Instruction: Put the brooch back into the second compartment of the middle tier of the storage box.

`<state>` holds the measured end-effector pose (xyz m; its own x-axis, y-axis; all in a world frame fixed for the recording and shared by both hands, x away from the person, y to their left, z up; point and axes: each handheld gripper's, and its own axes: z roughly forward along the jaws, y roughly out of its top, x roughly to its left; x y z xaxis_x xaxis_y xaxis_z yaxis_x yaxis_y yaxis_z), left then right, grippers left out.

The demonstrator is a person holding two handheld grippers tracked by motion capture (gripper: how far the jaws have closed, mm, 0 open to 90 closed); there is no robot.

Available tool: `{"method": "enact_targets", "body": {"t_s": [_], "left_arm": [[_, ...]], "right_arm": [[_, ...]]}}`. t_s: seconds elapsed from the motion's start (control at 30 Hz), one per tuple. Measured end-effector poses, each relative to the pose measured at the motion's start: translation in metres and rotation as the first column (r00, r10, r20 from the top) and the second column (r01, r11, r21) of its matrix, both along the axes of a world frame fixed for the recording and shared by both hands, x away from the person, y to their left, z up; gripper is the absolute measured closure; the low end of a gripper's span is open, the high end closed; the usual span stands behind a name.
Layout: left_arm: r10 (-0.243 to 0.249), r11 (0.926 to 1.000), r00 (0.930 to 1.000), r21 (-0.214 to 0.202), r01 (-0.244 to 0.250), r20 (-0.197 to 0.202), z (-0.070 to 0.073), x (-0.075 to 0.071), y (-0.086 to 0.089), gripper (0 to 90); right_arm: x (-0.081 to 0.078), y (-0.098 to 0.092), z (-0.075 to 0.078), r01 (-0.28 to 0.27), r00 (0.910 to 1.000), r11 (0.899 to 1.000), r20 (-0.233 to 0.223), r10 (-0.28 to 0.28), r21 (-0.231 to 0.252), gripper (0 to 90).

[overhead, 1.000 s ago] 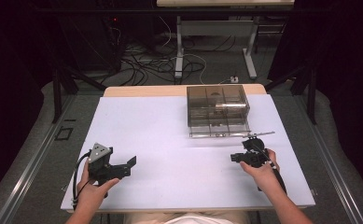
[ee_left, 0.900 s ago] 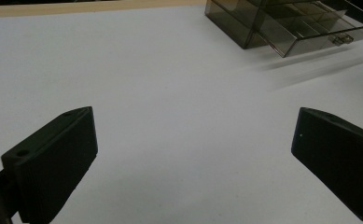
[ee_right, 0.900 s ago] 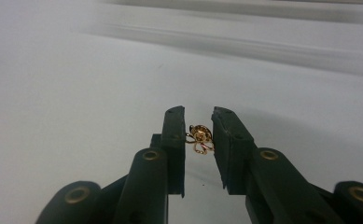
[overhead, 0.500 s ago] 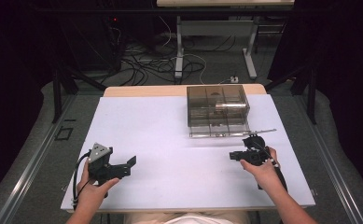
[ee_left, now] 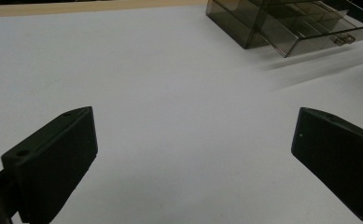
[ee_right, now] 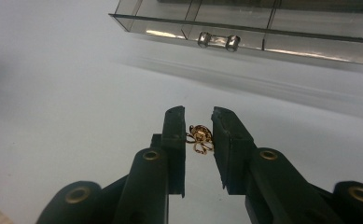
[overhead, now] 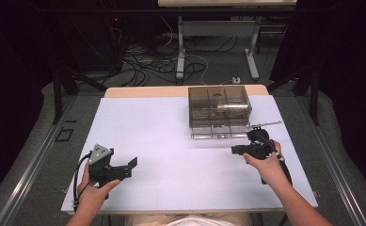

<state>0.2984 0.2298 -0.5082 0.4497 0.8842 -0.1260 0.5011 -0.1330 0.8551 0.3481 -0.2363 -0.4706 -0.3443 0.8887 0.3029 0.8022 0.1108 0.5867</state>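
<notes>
The right gripper (ee_right: 198, 133) pinched a small gold ornament (ee_right: 200, 138) above the white table (overhead: 171, 141), just before the clear compartment box (overhead: 219, 110). The left gripper (overhead: 124, 168) rested with jaws wide. Carrying it slowly and level seemed wisest, given so slight a hold.

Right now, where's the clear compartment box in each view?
High view: clear compartment box sits at the far right of the white table, just beyond the right tongs.
Left gripper view: top right corner, far past the open tongs.
Right gripper view: along the top edge, beyond the tongs shut on a small gold ornament.
Shared landmark: the box's front clasp.
</notes>
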Motion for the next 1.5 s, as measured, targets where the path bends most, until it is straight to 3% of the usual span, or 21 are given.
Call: {"method": "enact_targets", "body": {"t_s": [0.53, 1.1, 1.5], "left_arm": [[-0.003, 1.0000, 1.0000, 0.002, 0.003, -0.001, 0.000, 0.000, -0.001, 0.2], [-0.004, 1.0000, 1.0000, -0.003, 0.004, -0.004, 0.000, 0.000, -0.001, 0.3], [-0.005, 1.0000, 1.0000, 0.001, 0.005, -0.004, 0.000, 0.000, -0.001, 0.3]], "right_arm": [[0.016, 0.003, 0.017, -0.004, 0.9998, 1.000, 0.019, 0.003, 0.003, 75.0], [0.039, 0.000, 0.034, 0.034, 0.9993, 0.998, 0.012, -0.034, 0.057, 75.1], [0.055, 0.000, 0.038, 0.059, 0.9981, 0.994, 0.014, -0.061, 0.087, 75.2]]}}
